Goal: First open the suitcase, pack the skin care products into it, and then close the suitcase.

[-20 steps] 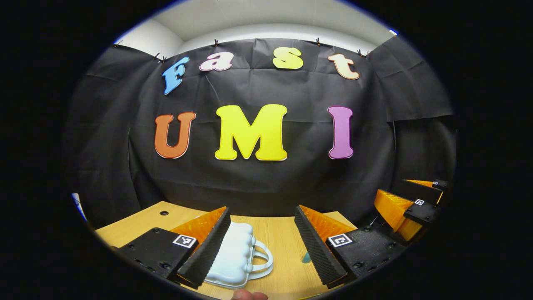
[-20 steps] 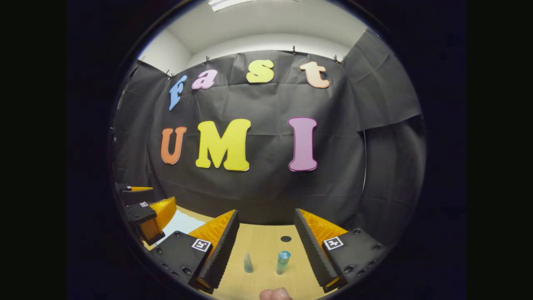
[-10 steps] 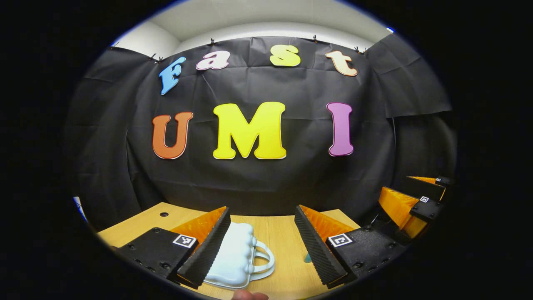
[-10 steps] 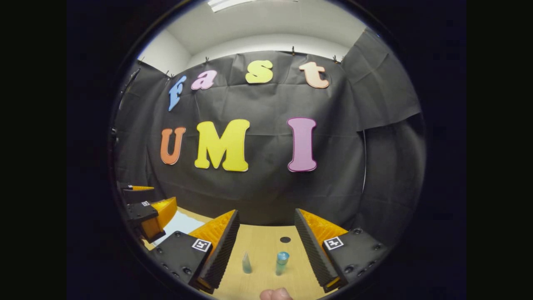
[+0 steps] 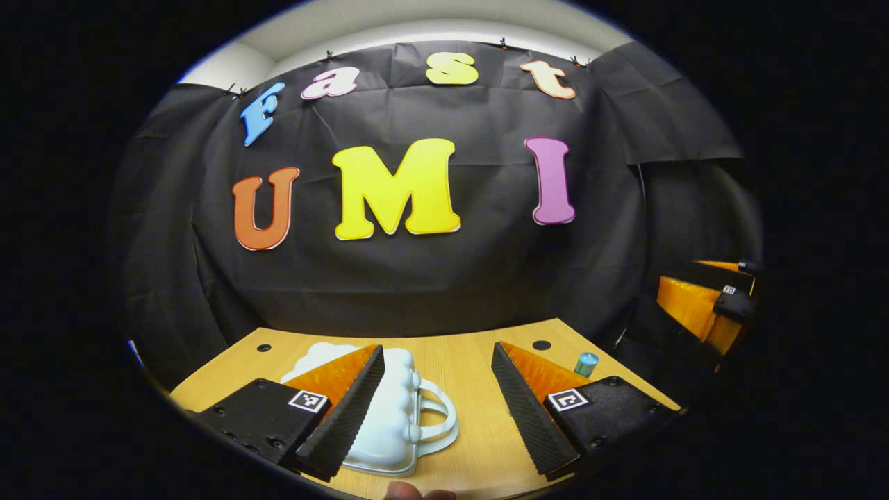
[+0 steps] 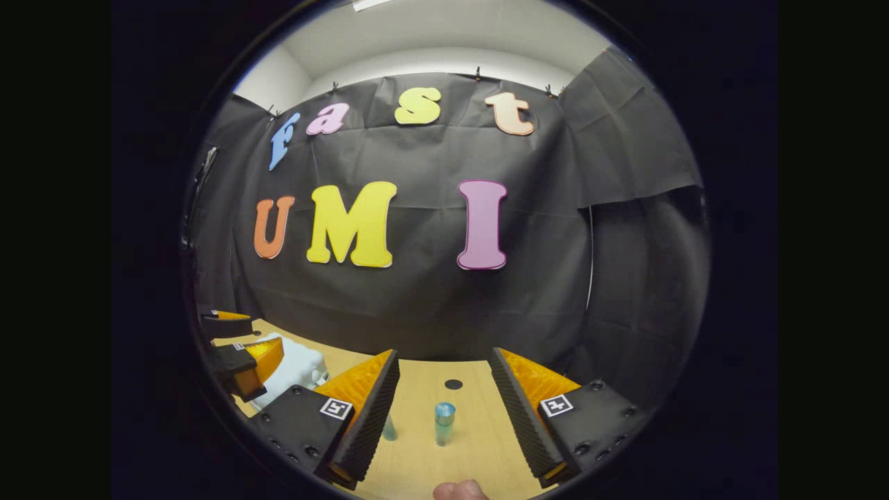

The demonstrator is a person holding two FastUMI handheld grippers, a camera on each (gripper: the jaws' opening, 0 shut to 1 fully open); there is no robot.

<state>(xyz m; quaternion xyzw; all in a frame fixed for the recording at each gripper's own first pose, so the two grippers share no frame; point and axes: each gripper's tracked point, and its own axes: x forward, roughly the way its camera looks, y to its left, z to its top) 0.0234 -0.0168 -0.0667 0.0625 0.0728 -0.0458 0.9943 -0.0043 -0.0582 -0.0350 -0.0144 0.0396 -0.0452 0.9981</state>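
Now your left gripper hangs above the wooden table with its fingers spread wide, and they grasp nothing. Between them and partly behind the left finger you see the small pale blue suitcase; it lies flat on the table, closed, with its handle turned to the right. A blue-capped bottle stands just behind the right finger, near the table's far right corner.

Your right gripper also has its fingers released and apart, with nothing in them. Between them the blue-capped bottle stands upright on the table, and a smaller clear bottle stands just beside the left finger, partly hidden by it. At the left of the right gripper view, the left gripper is over the suitcase. A fingertip shows at the bottom edge.
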